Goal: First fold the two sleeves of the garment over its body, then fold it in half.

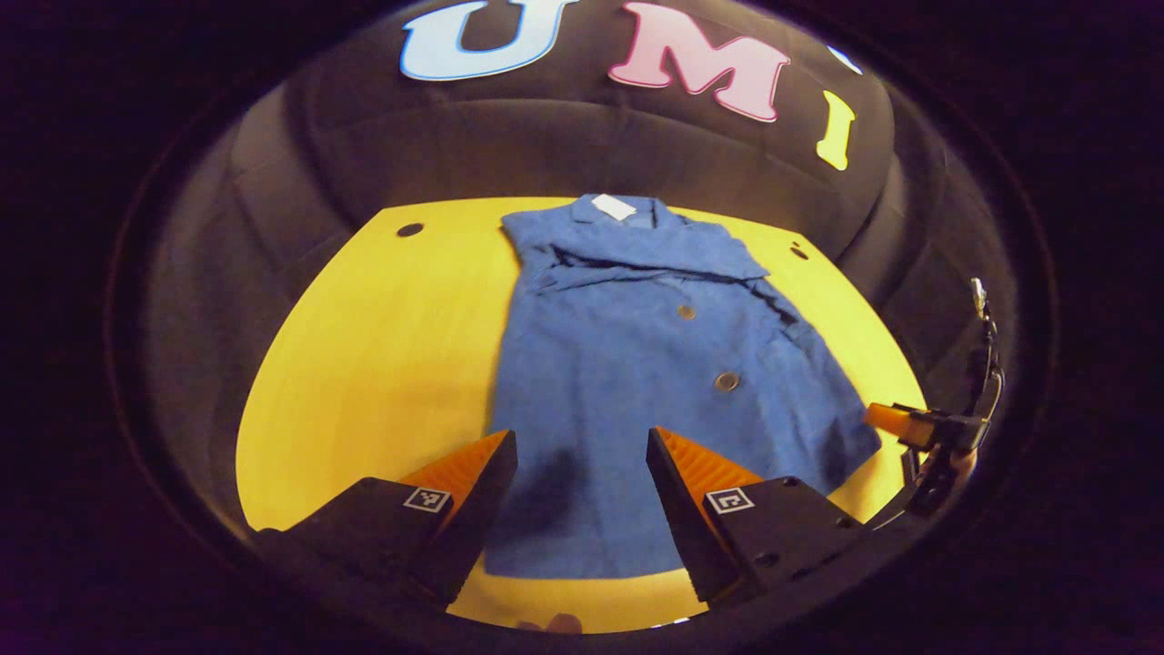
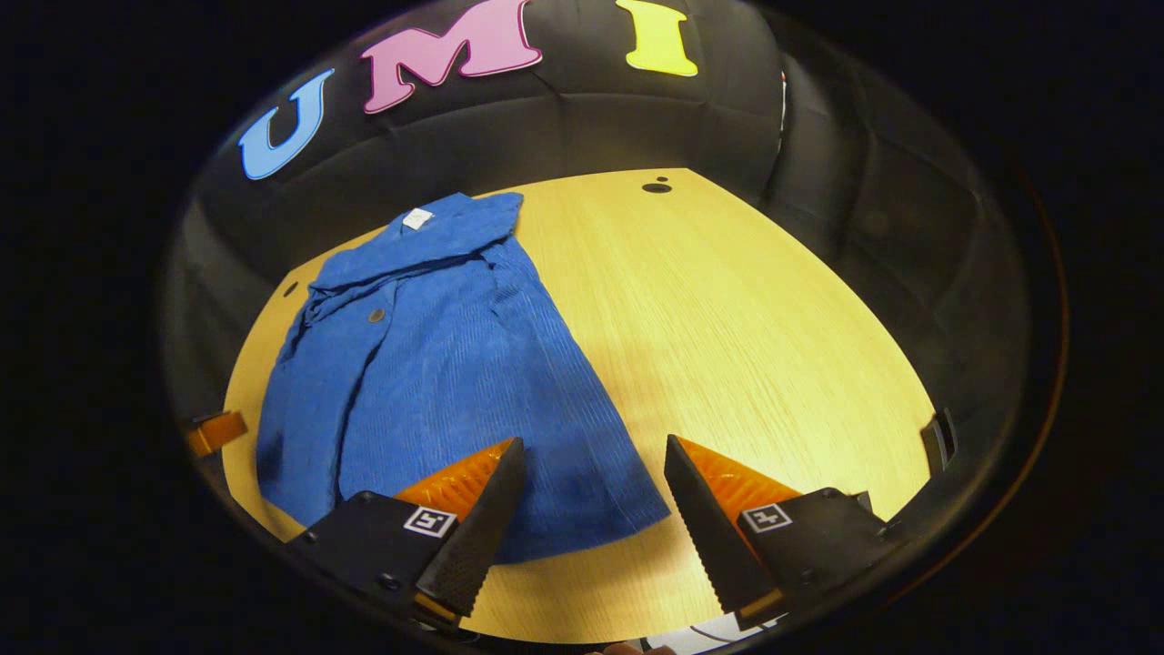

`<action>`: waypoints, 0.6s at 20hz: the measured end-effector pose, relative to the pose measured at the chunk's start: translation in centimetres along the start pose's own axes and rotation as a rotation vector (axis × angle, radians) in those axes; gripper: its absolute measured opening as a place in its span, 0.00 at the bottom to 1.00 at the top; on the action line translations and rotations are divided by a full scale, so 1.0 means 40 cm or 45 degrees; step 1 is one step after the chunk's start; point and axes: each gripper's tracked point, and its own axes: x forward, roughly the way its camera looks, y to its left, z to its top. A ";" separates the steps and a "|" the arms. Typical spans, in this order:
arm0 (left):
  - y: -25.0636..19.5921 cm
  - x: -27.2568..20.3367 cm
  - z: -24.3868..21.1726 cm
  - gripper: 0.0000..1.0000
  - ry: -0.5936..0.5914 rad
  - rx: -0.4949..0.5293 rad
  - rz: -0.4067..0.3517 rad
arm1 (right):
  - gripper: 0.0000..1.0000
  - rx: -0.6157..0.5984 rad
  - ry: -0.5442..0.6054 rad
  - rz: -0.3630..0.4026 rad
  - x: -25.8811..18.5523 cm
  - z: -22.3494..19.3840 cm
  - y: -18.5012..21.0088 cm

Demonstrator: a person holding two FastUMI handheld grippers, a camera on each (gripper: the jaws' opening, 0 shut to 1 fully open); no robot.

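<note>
Left hand-held gripper (image 1: 582, 446): released, fingers spread wide and hovering over the near hem of the shirt (image 1: 655, 382); I have nothing between them.
Right hand-held gripper (image 2: 591, 455): also released, fingers apart above the hem's right corner, partly over bare desk (image 2: 746, 309).
Shirt position: flat on the yellow desk, collar toward the booth wall, hem toward me, buttons (image 1: 726, 381) facing up.
Sleeves: I judge both already folded in. Cloth lies layered across the chest below the collar (image 1: 627, 211), and no sleeve sticks out past the body on either side (the outline is a plain trapezoid).
Left to do: the fold in half. The hem lies flat and unlifted, so that step is not yet begun as far as I can see.
Next move, my guess: close each hand-held gripper on a hem corner and carry the hem up to the collar.
Left gripper view extras: it shows the other hand-held gripper (image 1: 918, 426) at the far right beside the shirt's edge, with a bit of the hand holding it, plus two buttons and the white tag at the neck.
Right gripper view extras: it gives me the broad bare stretch of desk to the shirt's right, a dark hole (image 2: 656, 187) near the far edge, and the ribbed weave of the cloth more clearly.
</note>
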 end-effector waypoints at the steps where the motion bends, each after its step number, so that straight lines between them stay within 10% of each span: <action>1: 0.040 0.001 -0.062 0.85 0.071 -0.032 0.058 | 0.98 -0.004 0.017 -0.007 0.004 -0.015 0.003; 12: 0.009 0.045 -0.148 0.84 0.151 -0.065 0.088 | 0.99 -0.071 0.084 -0.073 0.037 -0.092 -0.005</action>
